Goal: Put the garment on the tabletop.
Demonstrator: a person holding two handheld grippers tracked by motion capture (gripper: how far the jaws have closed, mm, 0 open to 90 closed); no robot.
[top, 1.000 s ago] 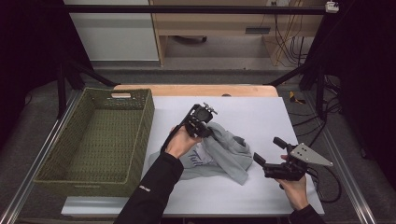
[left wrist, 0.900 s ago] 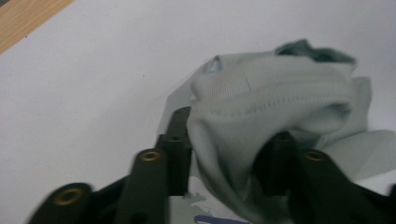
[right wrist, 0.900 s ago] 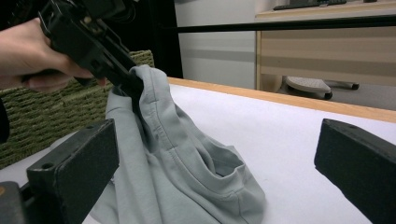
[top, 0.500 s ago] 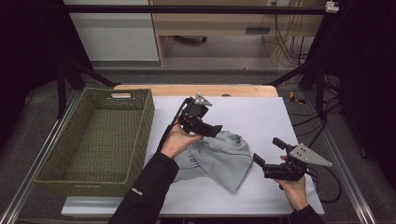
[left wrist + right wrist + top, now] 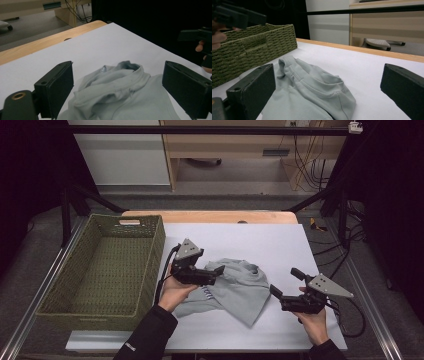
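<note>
Grey cloth: a soft, rumpled sweatshirt [image 5: 235,287] with a ribbed collar and dark print, lying in folds on the white tabletop [image 5: 260,240], just right of the basket [image 5: 107,270].
Basket: green woven wicker, rectangular, with a handle slot in its far wall.
Left gripper [image 5: 215,272]: black, hard-edged jaws spread wide after just opening, nothing between the pads; it hovers over the sweatshirt's side nearest the basket.
Right gripper [image 5: 285,285]: jaws wide apart, holding nothing; it sits beyond the sweatshirt's far side from the basket, clear of the cloth.
</note>
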